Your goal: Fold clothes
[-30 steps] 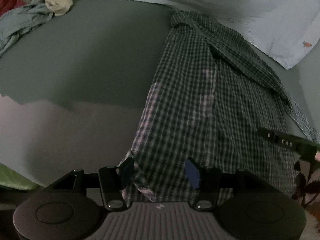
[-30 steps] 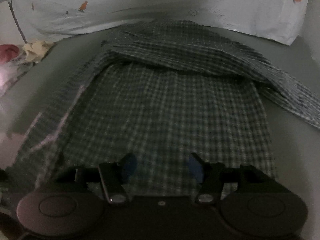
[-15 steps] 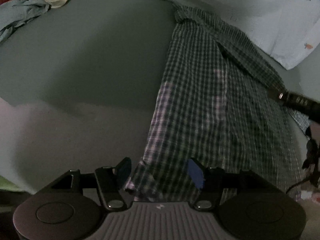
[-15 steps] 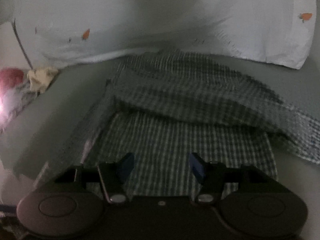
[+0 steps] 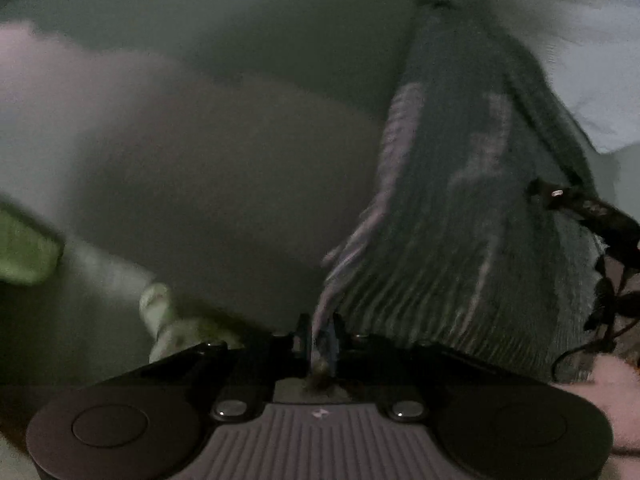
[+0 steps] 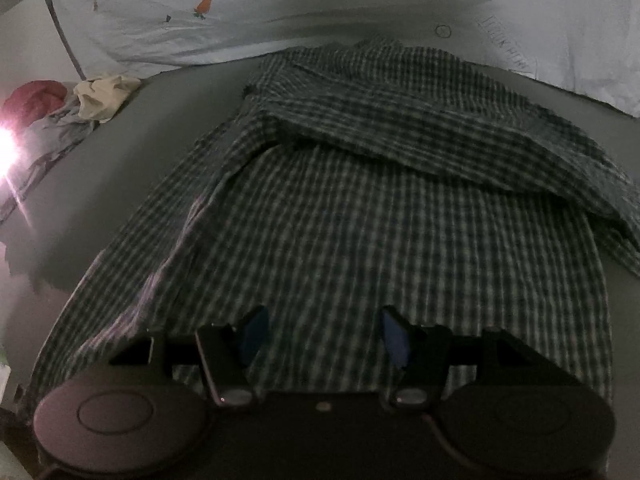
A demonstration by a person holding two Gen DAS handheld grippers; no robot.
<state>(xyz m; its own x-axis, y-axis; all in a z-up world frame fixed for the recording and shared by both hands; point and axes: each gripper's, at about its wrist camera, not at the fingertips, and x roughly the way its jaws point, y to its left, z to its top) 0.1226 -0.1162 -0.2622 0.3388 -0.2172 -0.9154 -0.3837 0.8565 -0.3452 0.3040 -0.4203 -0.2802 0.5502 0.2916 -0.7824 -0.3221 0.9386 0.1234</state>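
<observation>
— Right wrist view first. Seen where, and lying how?

— Dark green-and-white checked cotton shirt [image 6: 360, 220], spread flat on grey bedding [image 6: 160, 128]. Long axis running straight away from the camera: hem nearest, collar far off beside a white sheet printed with small carrots [image 6: 200, 20]. One sleeve folded across the chest, slanting down to the right.

— And the right gripper [image 6: 324, 336]?

— Spread wide, blue pads [image 6: 394, 338] apart, poised above the hem, holding nothing.

— Left wrist view?

— Blurred by motion. Left gripper [image 5: 320, 340] clamped tight on the shirt's near hem corner, cloth pinched between the pads. Shirt stretching away up and to the right.

— Anything else?

— Heap of crumpled cream and red clothes [image 6: 80, 100] at far left.
</observation>
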